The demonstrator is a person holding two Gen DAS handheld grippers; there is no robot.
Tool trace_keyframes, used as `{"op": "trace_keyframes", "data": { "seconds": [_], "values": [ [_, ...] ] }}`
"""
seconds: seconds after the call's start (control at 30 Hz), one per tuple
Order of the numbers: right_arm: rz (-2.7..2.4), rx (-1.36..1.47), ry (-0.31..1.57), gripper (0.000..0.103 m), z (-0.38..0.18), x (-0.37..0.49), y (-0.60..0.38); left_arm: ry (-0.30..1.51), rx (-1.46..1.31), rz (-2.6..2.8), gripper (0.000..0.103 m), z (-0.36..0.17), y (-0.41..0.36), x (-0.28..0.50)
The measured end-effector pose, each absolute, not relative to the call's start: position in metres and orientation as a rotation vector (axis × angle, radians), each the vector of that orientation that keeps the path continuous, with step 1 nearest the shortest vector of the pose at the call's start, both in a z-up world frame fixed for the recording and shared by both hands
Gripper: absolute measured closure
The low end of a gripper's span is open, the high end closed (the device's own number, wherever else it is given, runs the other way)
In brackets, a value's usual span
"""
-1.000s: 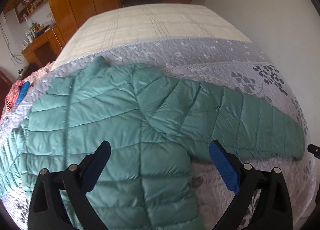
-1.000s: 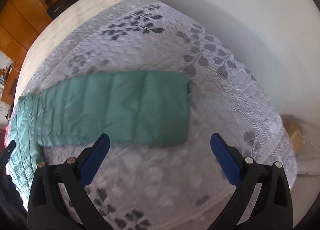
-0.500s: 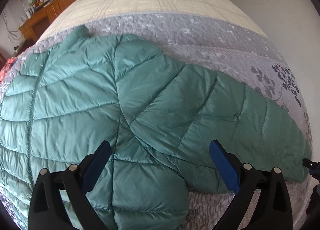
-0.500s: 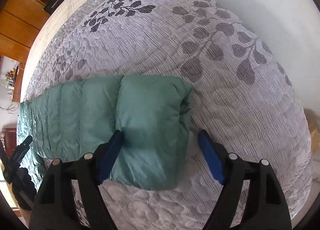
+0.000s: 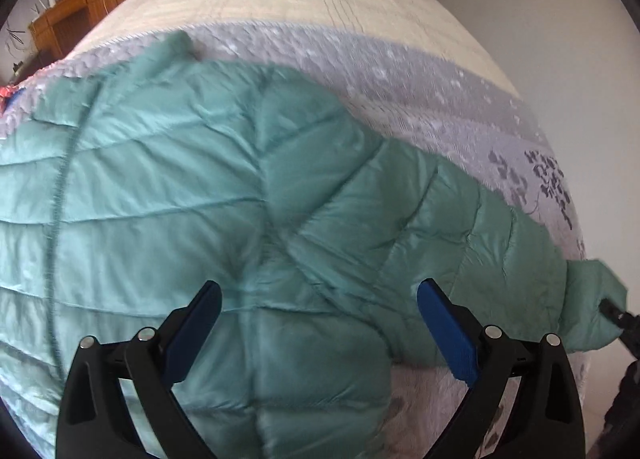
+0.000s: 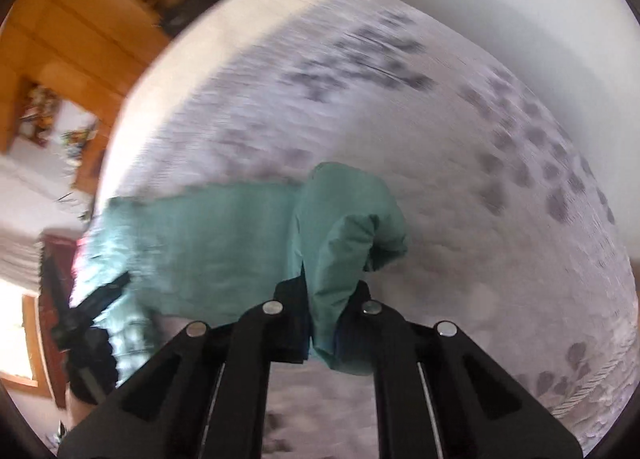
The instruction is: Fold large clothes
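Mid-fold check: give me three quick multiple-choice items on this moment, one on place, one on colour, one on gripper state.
1. The jacket lies on: A a bed; B the floor; C a chair.
2. The jacket's colour: A red; B teal green; C black.
3. The right gripper is: A wide open; B out of view; C shut on the sleeve cuff.

Answers: 1 A, the grey leaf-print bedspread lies under it. 2 B, the quilted shell is teal green in both views. 3 C, its jaws have just been closing and pinch the cuff, while the left gripper hangs open above the jacket.

Both grippers, left (image 5: 318,325) and right (image 6: 322,319), have black plastic frames, silver screws and blue-padded jaws.
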State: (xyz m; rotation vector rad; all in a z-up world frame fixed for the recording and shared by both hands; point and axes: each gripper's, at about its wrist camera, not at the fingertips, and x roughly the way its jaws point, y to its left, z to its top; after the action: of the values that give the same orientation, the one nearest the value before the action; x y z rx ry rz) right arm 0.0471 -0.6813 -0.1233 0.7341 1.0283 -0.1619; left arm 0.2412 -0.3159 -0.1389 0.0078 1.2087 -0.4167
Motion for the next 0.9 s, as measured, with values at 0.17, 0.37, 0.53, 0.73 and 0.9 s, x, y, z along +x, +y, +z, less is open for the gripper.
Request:
{"op": "trace_keyframes", "data": {
  "seconds": [0.17, 0.37, 0.53, 0.73, 0.9],
  "values": [
    [0.007, 0.675, 0.997, 0.096, -0.097, 0.091, -0.624, 1.187, 0.006, -0.4, 0.005, -0.121, -0.286, 0.241],
    [0.098, 0.514, 1.096, 0.096, -0.11, 0.15, -0.544, 1.201, 0.008, -0.356, 0.005, -0.125, -0.25, 0.245],
    [0.125, 0.379, 1.154, 0.096, -0.121, 0.178, -0.493, 1.211, -0.02, -0.346, 0.005, -0.129, -0.23, 0.244],
    [0.204, 0.345, 1.207, 0.089, -0.137, 0.206, -0.459, 1.22, -0.073, -0.369, 0.005, -0.131, -0.219, 0.244],
    [0.478, 0.506, 1.14, 0.069, -0.123, 0.201, -0.451, 1.224, -0.107, -0.39, 0.005, -0.128, -0.215, 0.243]
  ]
}}
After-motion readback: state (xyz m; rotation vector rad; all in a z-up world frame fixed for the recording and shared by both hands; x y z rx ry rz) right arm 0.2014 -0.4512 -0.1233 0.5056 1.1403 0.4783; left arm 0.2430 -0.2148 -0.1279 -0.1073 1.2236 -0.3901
